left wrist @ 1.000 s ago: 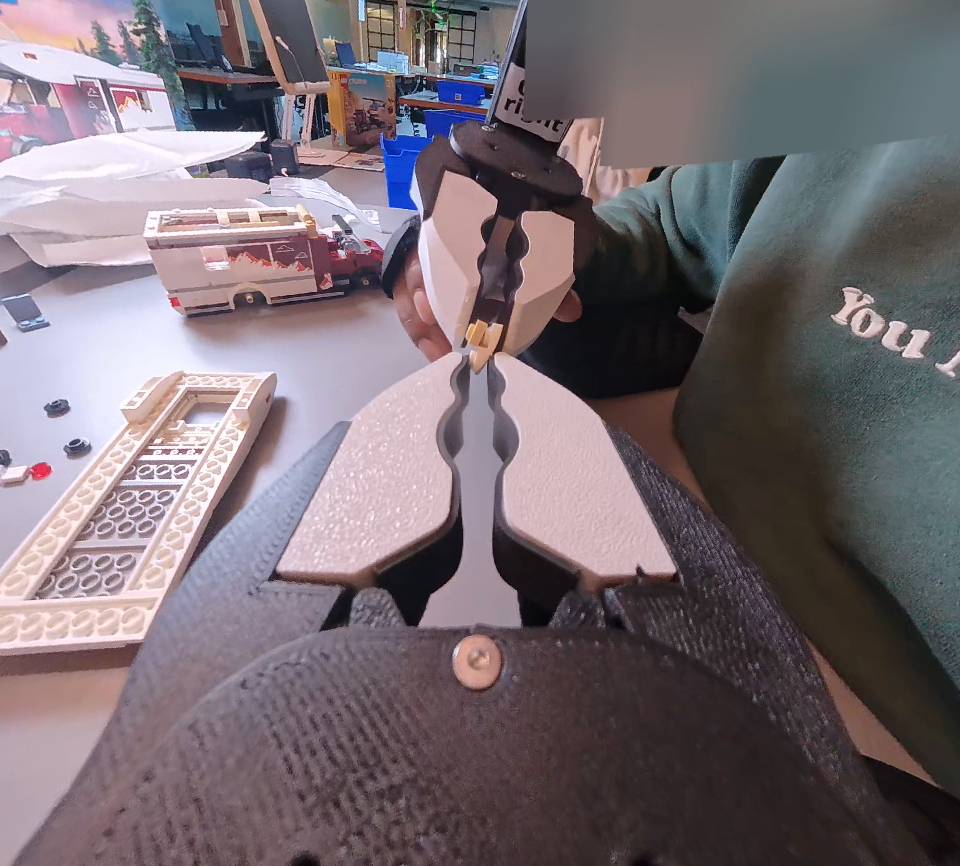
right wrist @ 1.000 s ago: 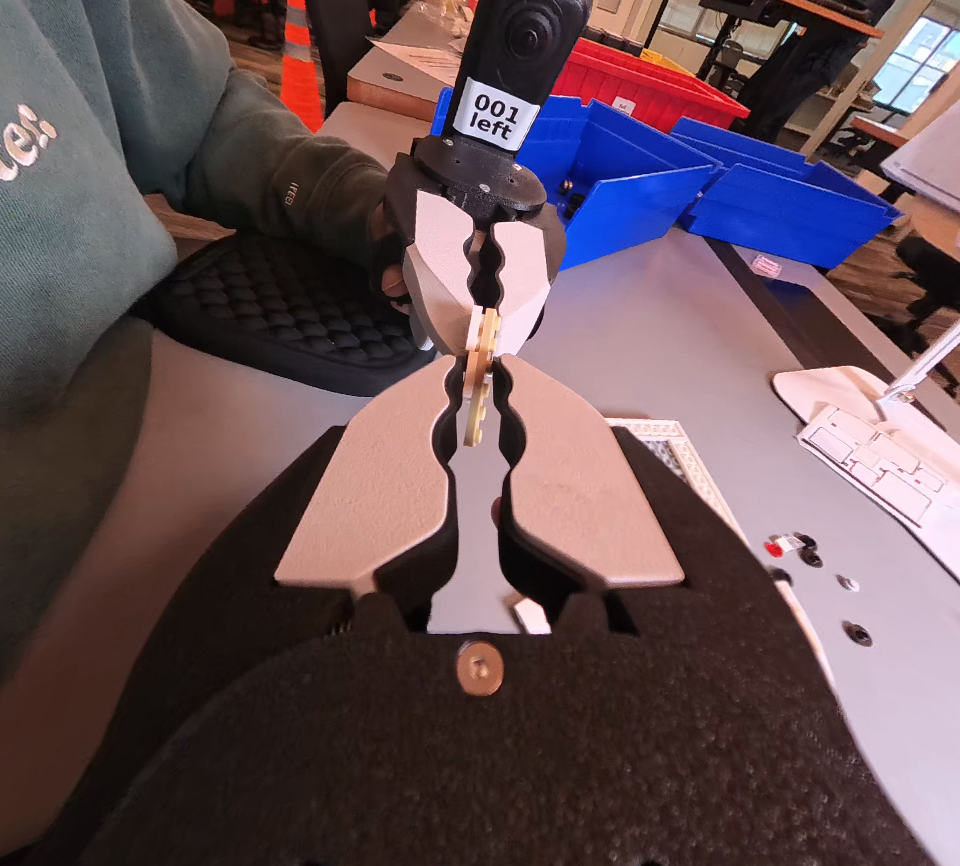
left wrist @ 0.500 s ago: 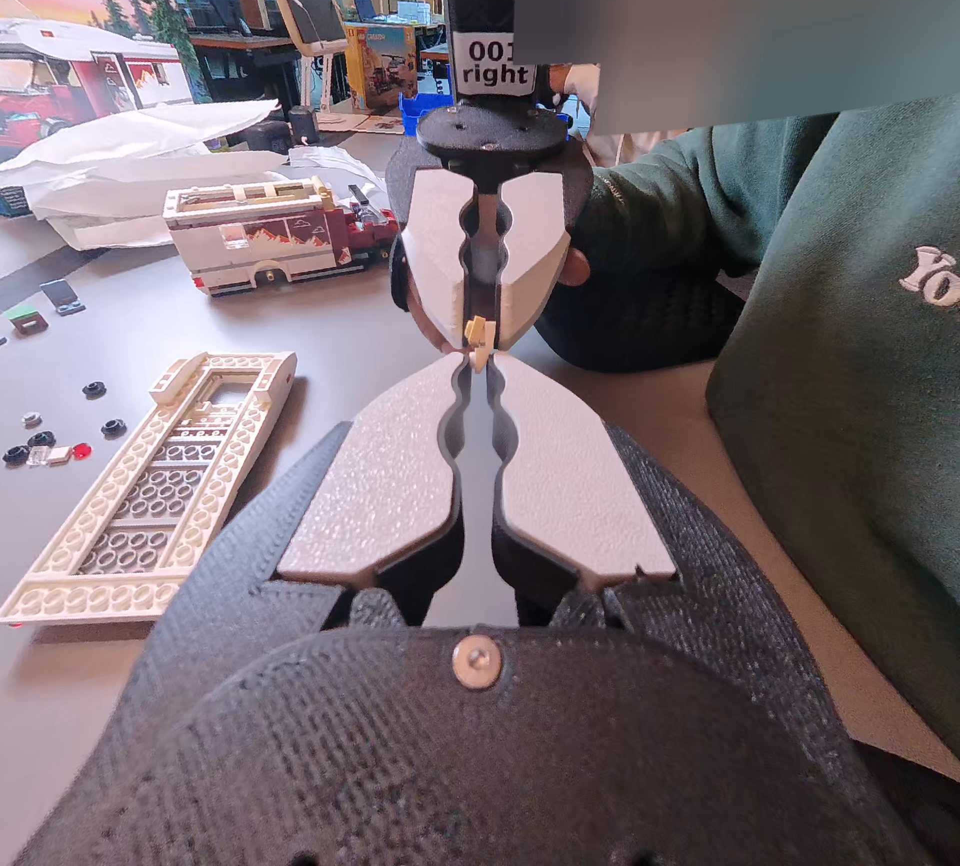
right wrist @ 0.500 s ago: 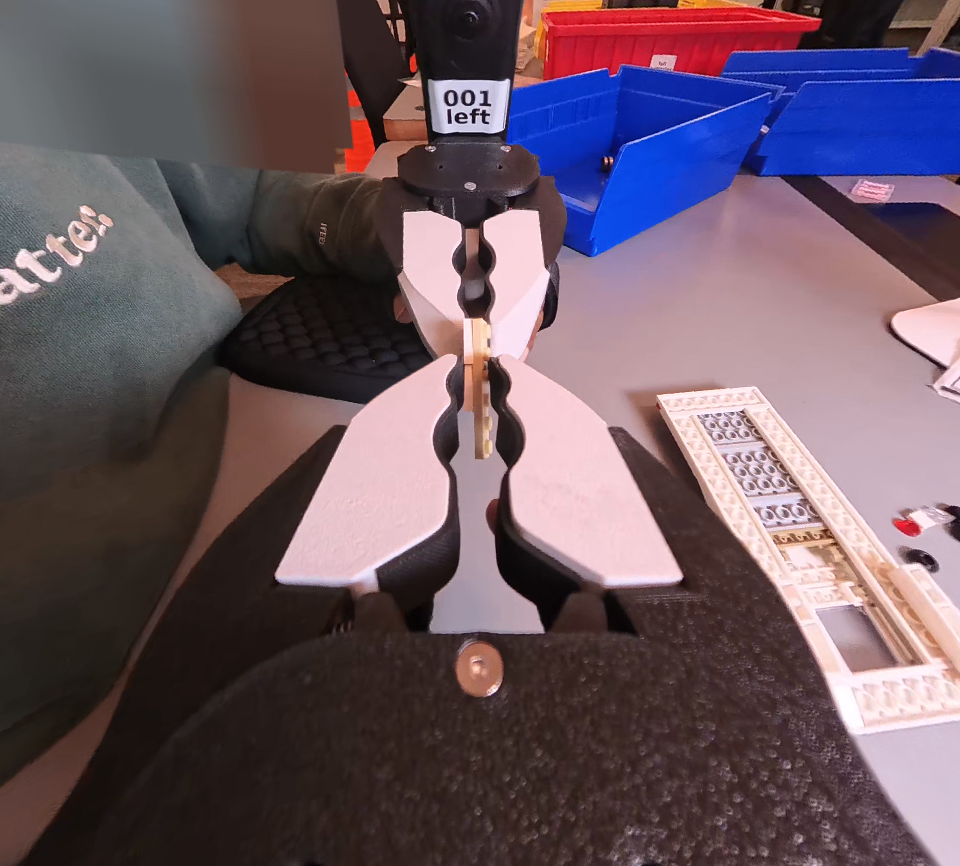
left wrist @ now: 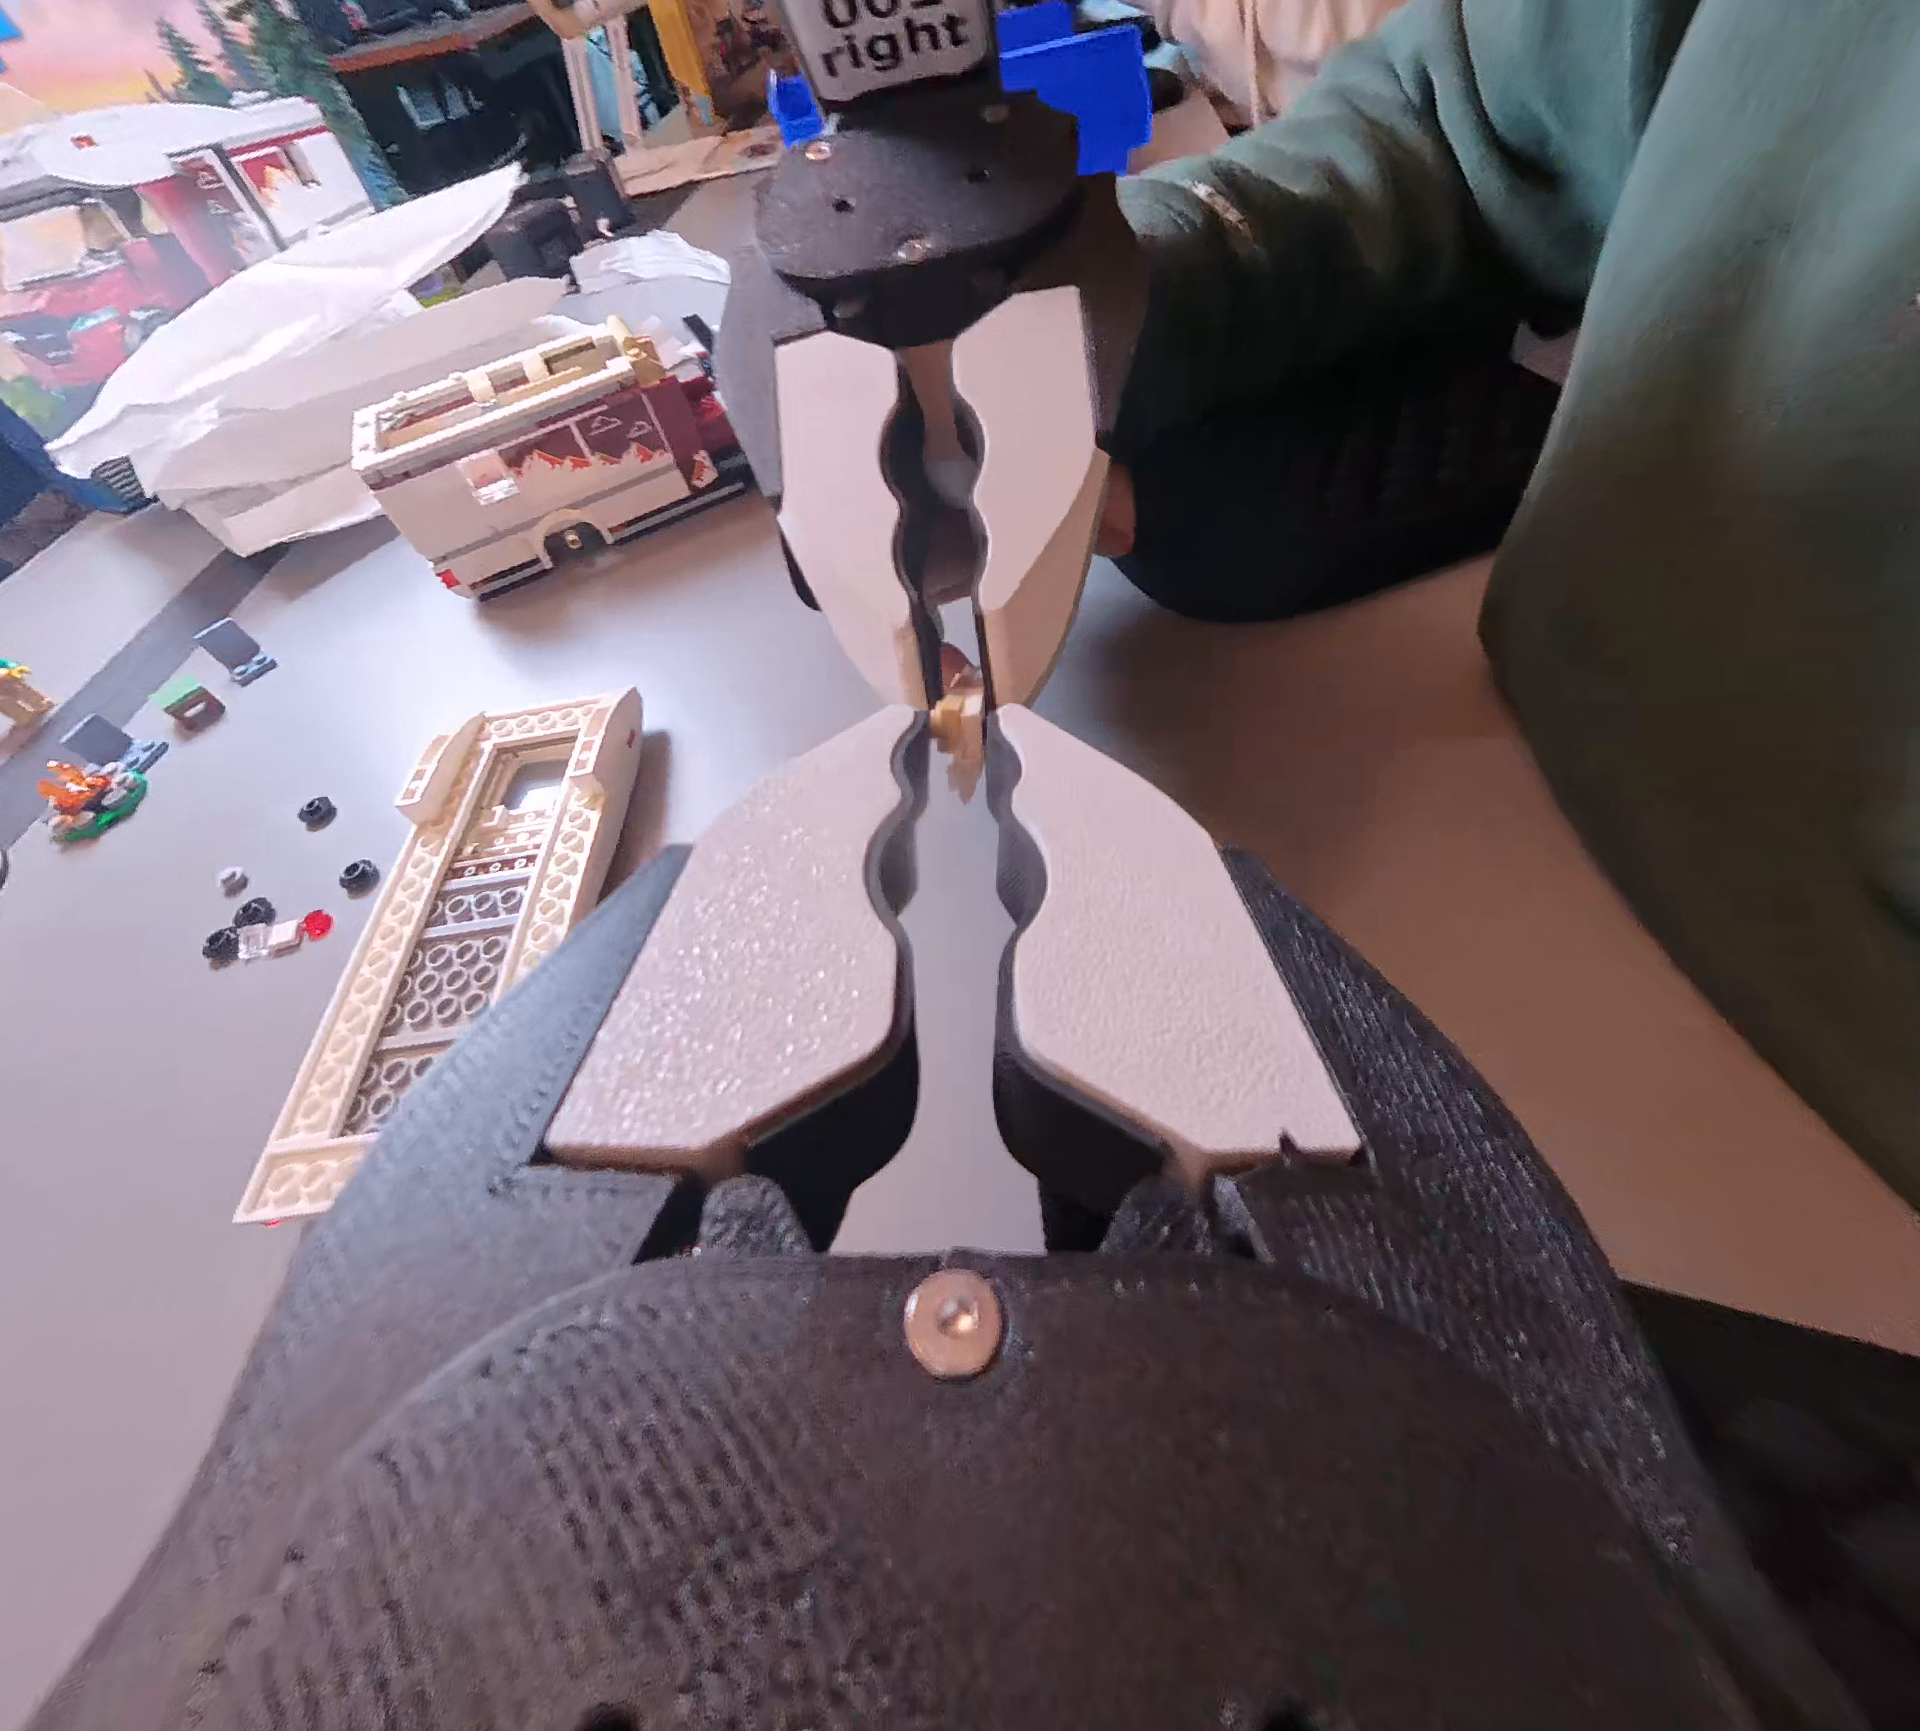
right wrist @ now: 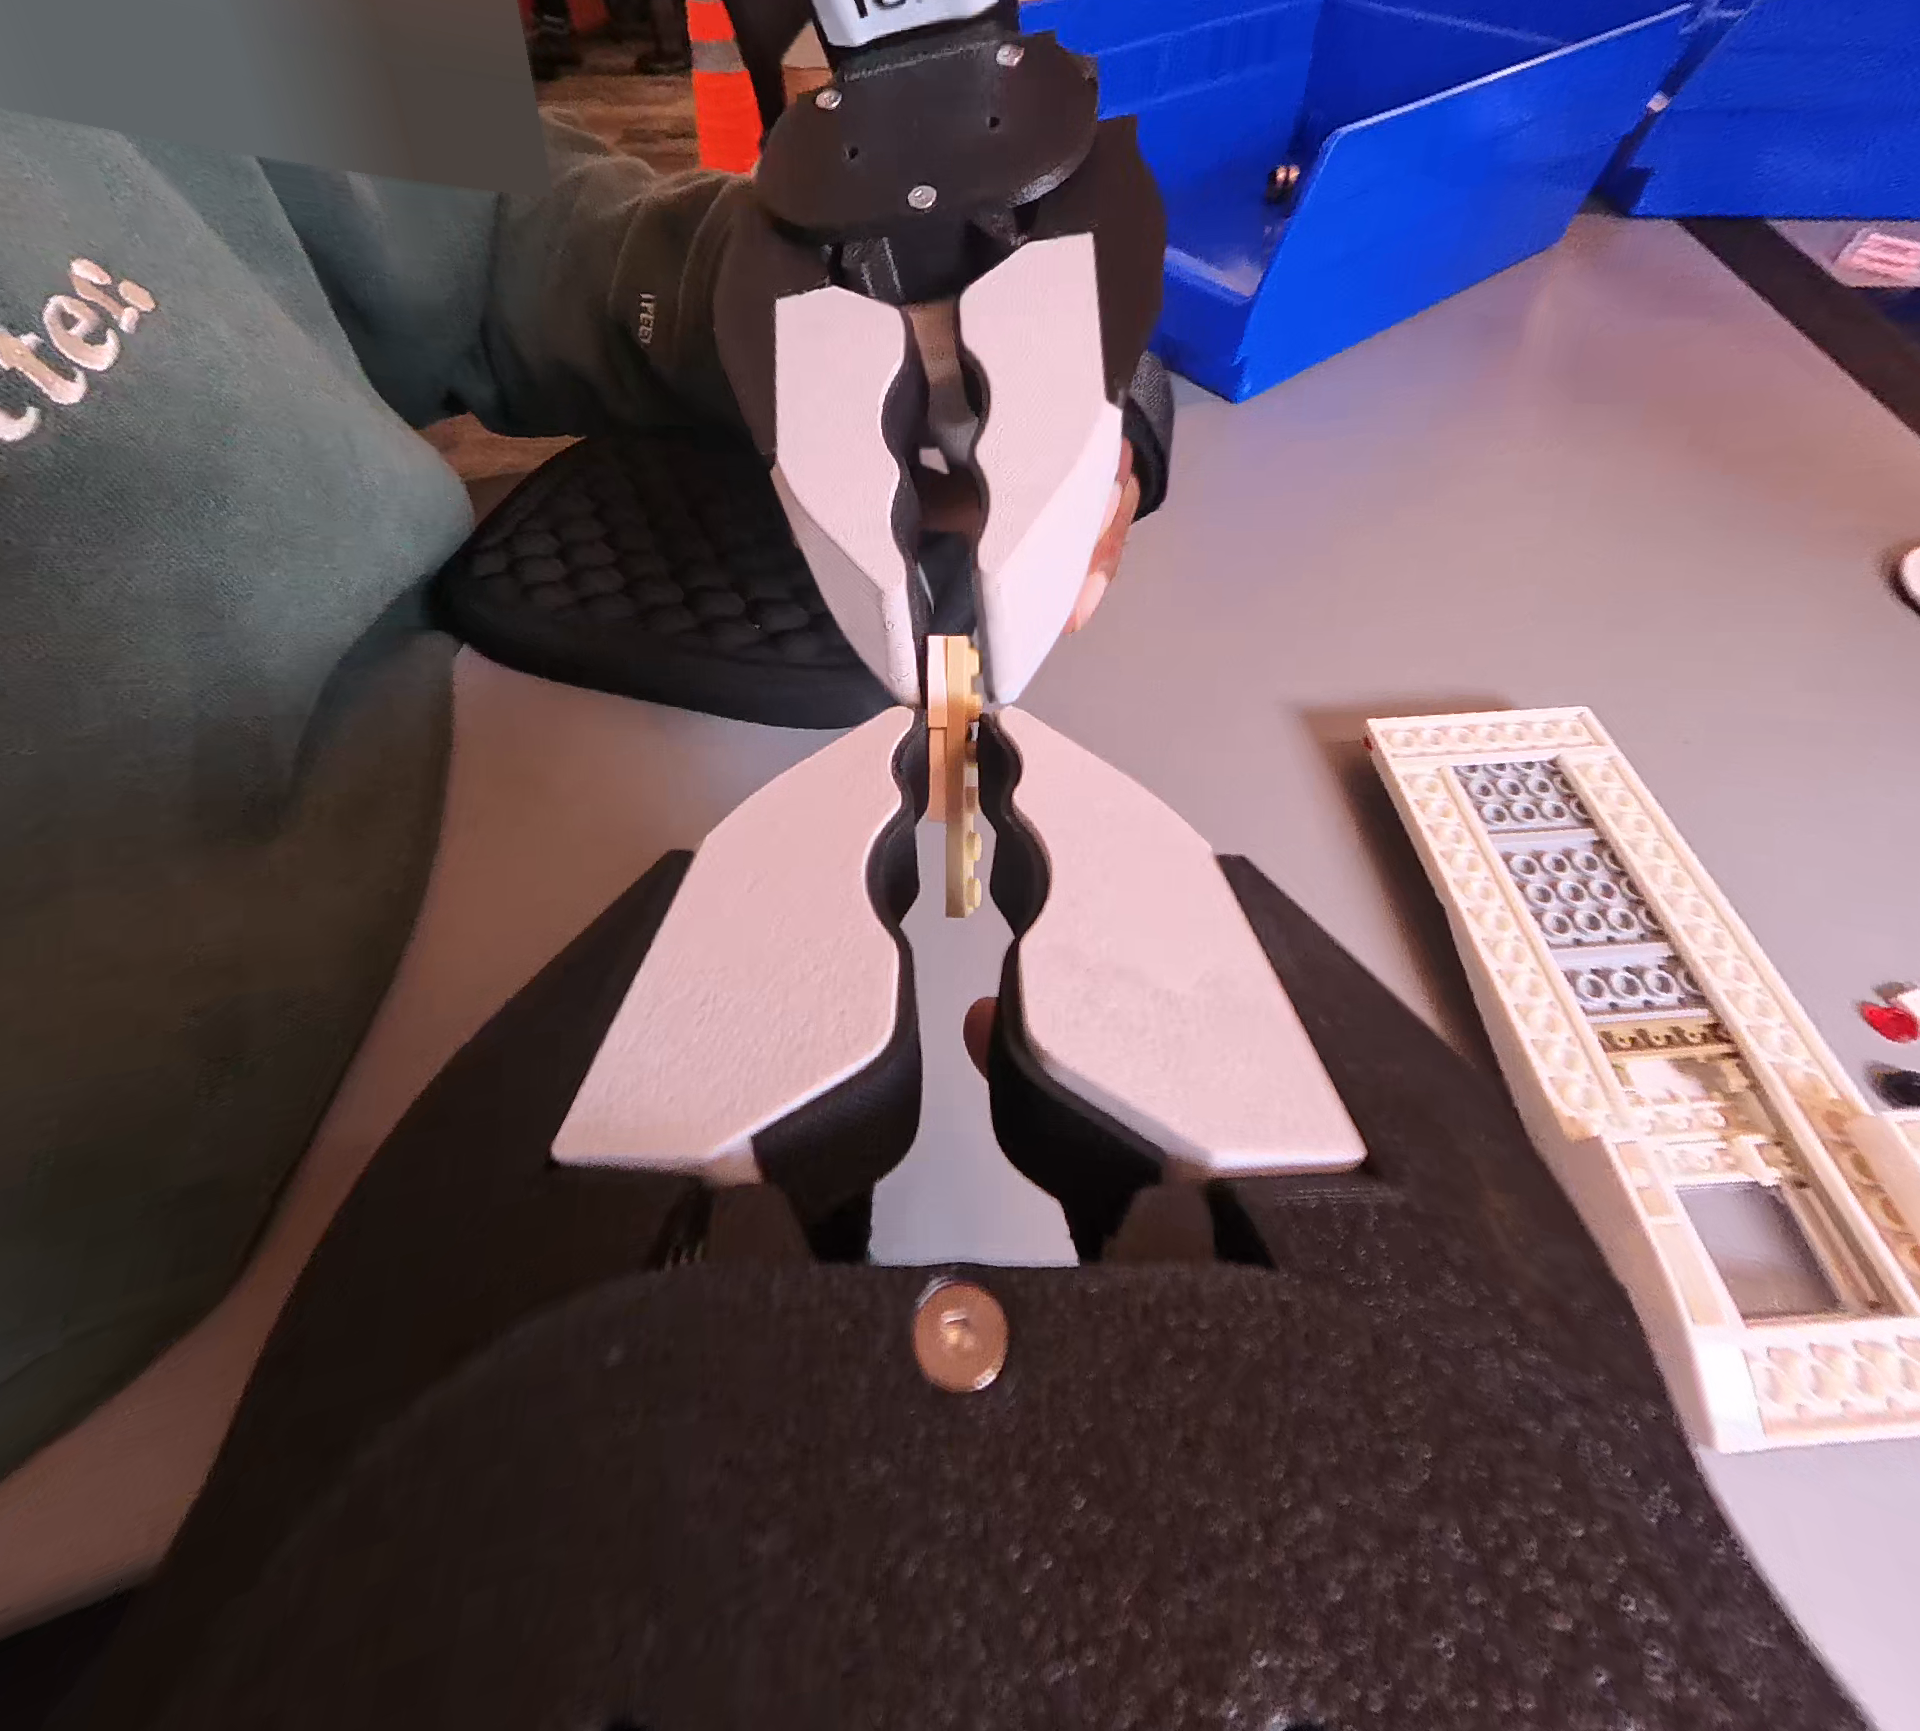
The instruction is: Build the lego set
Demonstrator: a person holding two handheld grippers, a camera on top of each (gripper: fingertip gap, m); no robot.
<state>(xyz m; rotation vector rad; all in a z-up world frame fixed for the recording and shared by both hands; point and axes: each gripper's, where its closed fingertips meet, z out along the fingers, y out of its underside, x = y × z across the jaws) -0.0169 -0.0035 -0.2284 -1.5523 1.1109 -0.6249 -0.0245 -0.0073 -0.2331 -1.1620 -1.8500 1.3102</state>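
Note:
My two grippers meet tip to tip above the grey table (right wrist: pixel 1455 538). My right gripper (right wrist: pixel 951 736) is shut on a thin stack of tan studded plates (right wrist: pixel 956 798) that stands on edge between its pads. The plates' far end reaches between the fingertips of my left gripper (right wrist: pixel 945 673). In the left wrist view the left gripper (left wrist: pixel 956 731) has its jaws slightly parted, with a narrow gap on each side of the tan plates (left wrist: pixel 958 736). The right gripper (left wrist: pixel 951 684) faces it from above.
A long white and grey brick panel (left wrist: pixel 468 933) lies flat on the table and also shows in the right wrist view (right wrist: pixel 1621 1006). A brick camper van (left wrist: pixel 551 455), white paper (left wrist: pixel 281 351) and small loose pieces (left wrist: pixel 270 928) lie beyond. Blue bins (right wrist: pixel 1403 154) stand behind. A person's green sweatshirt (left wrist: pixel 1714 538) is close. My two grippers' fingertips are within a few centimetres of each other.
My left gripper's jaws have parted a little around the tan plates they were pinching. My right gripper stays shut on them. Both grippers have tilted and moved closer together.

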